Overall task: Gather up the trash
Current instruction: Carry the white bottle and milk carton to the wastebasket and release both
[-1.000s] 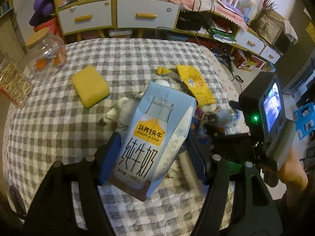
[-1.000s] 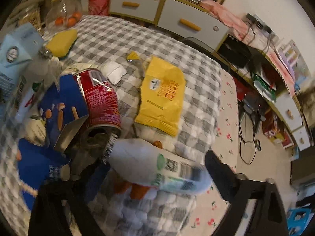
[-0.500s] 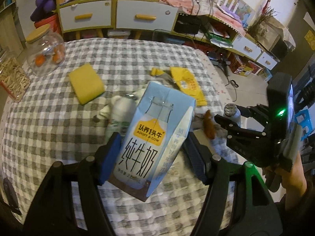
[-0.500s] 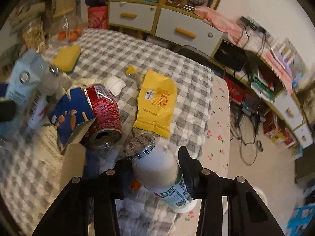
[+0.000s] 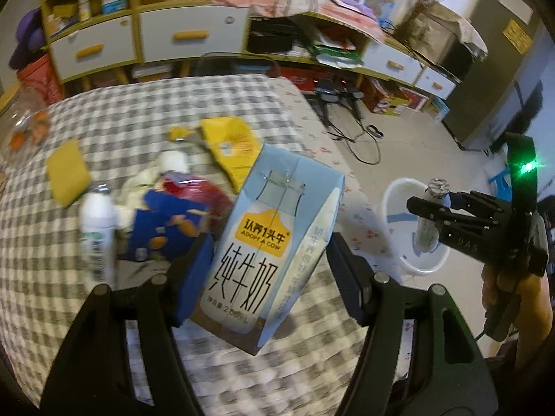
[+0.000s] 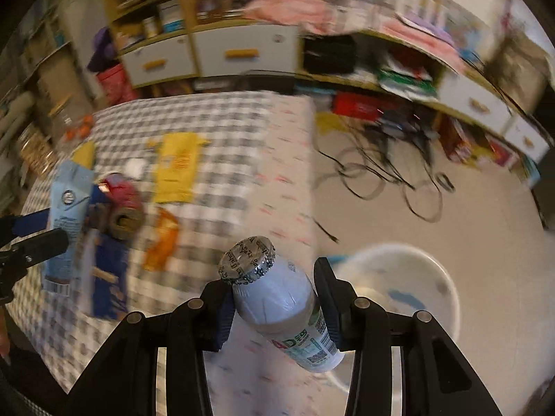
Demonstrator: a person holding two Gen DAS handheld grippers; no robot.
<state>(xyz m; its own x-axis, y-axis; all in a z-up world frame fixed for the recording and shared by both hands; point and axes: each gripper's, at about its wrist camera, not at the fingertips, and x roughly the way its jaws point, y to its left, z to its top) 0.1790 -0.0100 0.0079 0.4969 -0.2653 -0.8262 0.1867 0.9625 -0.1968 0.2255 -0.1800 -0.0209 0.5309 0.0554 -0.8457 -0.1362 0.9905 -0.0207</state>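
The milk carton [image 5: 274, 242] sits dead centre in the left wrist view, pale blue with a yellow label, tilted with its top leaning to the upper right, and the left gripper [image 5: 270, 263] has its jaws pressed against both sides of it. It is held up off the checked table [image 5: 145, 118].

In the right wrist view, lower centre, the white drink bottle [image 6: 277, 305] with a foil cap is clamped between the jaws of the right gripper [image 6: 274, 308], cap pointing up and to the left. The left view picks up that same bottle at the right edge of frame, hanging over the white bin [image 5: 406, 228] on the floor; in the right view the bin [image 6: 416, 277] lies just right of the bottle, blurred.

On the table, left of the carton, there's more litter: a second white bottle [image 5: 97, 222] standing at centre left, a blue snack box [image 5: 163, 228] beside it, a red can [image 5: 204, 197] behind the box, and a yellow wrapper [image 5: 232, 149] lying flat above the carton. A yellow sponge [image 5: 67, 170] rests further left. Crumpled white tissue [image 5: 145, 176] lies between bottle and can. An orange scrap [image 6: 163, 239] shows near the table edge in the right view, too smeared to identify.
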